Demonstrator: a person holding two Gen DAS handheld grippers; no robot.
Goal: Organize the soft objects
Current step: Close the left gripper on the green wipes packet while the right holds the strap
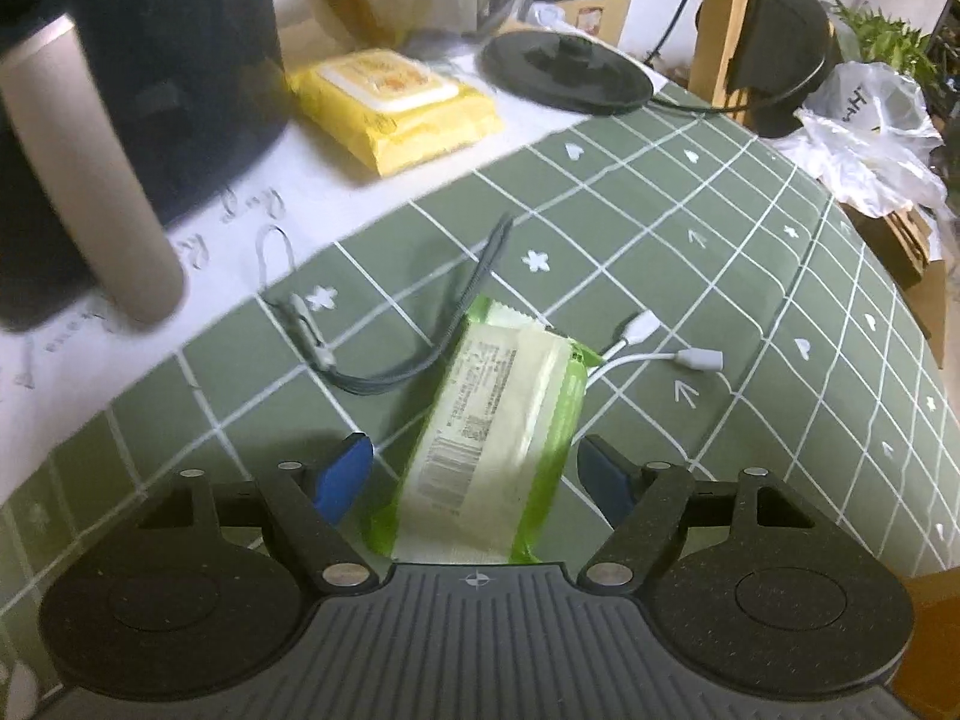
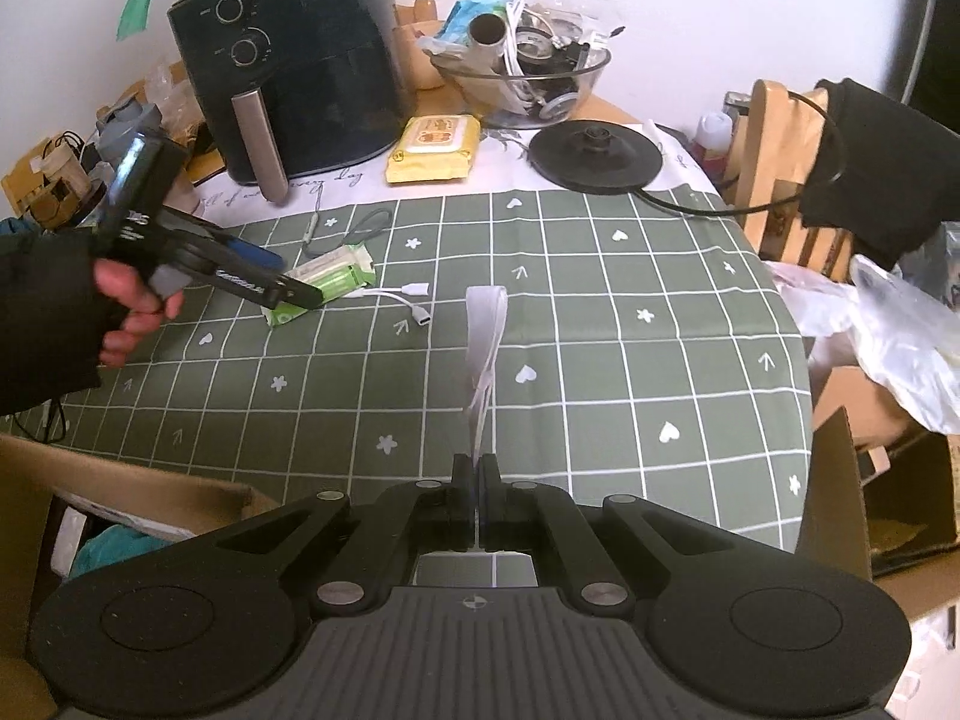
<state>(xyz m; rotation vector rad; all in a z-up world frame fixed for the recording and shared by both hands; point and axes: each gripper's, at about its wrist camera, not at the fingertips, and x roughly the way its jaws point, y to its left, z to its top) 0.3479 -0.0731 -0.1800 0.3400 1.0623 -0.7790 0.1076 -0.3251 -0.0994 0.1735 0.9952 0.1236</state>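
A green-and-white wipes pack (image 1: 498, 420) lies on the green checked tablecloth (image 1: 690, 228). My left gripper (image 1: 474, 474) stands open astride the pack's near end, a blue pad (image 1: 345, 474) to its left and the other pad close by on its right, neither pressing. In the right wrist view a hand (image 2: 132, 306) holds that left gripper (image 2: 288, 279) over the same pack (image 2: 336, 276). My right gripper (image 2: 477, 468) is shut on a white flat strip (image 2: 486, 348), which sticks up from its fingertips above the cloth. A yellow wipes pack (image 1: 396, 108) (image 2: 435, 147) lies by the air fryer.
A black air fryer (image 2: 300, 72), a glass bowl of clutter (image 2: 522, 78) and a black kettle base (image 2: 597, 153) stand at the back. A white adapter cable (image 1: 660, 348) and a grey lanyard (image 1: 372, 354) flank the green pack. Cardboard boxes (image 2: 120, 498) (image 2: 870, 480) stand off the table's near edge.
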